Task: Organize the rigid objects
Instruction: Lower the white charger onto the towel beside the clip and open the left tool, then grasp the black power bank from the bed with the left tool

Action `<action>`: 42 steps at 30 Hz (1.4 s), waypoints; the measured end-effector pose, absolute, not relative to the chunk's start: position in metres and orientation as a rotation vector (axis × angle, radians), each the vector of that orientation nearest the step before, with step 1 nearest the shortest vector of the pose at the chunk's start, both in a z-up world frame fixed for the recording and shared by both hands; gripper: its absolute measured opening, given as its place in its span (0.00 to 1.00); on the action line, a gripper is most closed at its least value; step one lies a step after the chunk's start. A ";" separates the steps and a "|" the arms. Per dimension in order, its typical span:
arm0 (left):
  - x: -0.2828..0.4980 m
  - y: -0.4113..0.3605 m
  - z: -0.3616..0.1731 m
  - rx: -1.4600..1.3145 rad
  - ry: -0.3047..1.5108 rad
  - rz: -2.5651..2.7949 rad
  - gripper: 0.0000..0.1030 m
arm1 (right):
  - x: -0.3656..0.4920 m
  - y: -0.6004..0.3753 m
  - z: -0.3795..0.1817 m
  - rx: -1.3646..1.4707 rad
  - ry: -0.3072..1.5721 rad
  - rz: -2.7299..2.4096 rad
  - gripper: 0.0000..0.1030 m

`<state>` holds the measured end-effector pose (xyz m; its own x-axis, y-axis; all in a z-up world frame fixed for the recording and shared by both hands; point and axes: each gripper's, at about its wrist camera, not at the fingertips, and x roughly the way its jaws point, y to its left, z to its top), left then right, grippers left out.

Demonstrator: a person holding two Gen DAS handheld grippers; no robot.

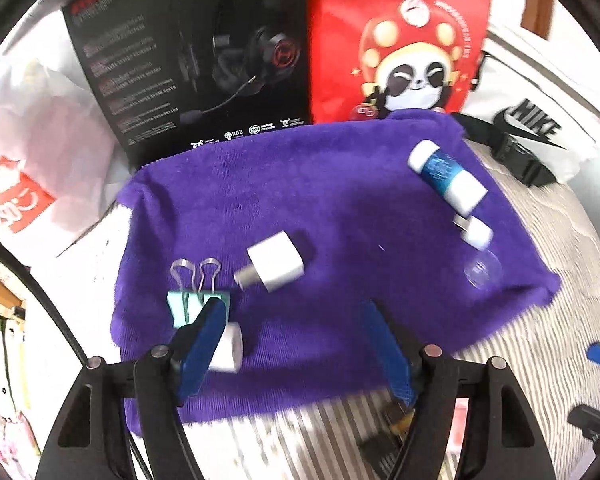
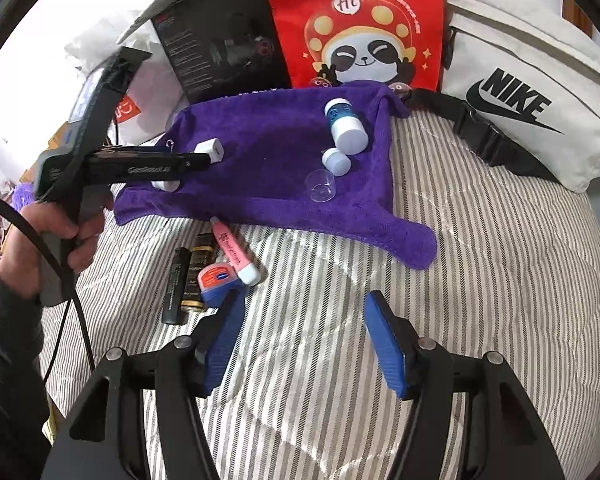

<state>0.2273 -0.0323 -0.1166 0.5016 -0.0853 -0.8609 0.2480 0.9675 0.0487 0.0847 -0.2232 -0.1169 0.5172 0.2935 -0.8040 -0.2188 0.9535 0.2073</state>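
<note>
A purple towel (image 1: 320,208) lies on the striped bed, also in the right wrist view (image 2: 268,148). On it lie a white USB charger (image 1: 274,266), a teal binder clip (image 1: 196,300), a small white cylinder (image 1: 228,346), a blue-and-white bottle (image 1: 446,176), a small white cap (image 1: 478,232) and a clear cup (image 1: 482,270). My left gripper (image 1: 290,312) is open just above the towel's near edge, its left finger (image 1: 202,346) beside the clip and cylinder. My right gripper (image 2: 300,304) is open and empty over the bed. Near it lie a pink tube (image 2: 236,254), a blue-orange tin (image 2: 218,280) and two dark tubes (image 2: 184,284).
A black headset box (image 1: 188,60) and a red panda bag (image 1: 400,36) stand behind the towel. A white Nike bag (image 2: 532,92) with a black strap lies at the right. The striped bedding (image 2: 480,280) spreads around the right gripper. A white plastic bag (image 1: 32,168) is at the left.
</note>
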 end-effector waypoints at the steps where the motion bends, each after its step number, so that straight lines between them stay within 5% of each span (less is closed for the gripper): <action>1: 0.217 -0.033 -0.112 0.180 1.021 -0.202 0.70 | 0.083 -0.223 -0.116 0.084 0.978 0.307 0.60; 21: 0.103 0.000 -0.123 0.093 1.056 -0.176 0.71 | 0.041 -0.219 -0.116 0.068 0.970 0.261 0.62; 42: 0.110 -0.011 -0.155 0.044 1.132 -0.195 0.71 | 0.028 -0.232 -0.109 0.060 0.960 0.205 0.64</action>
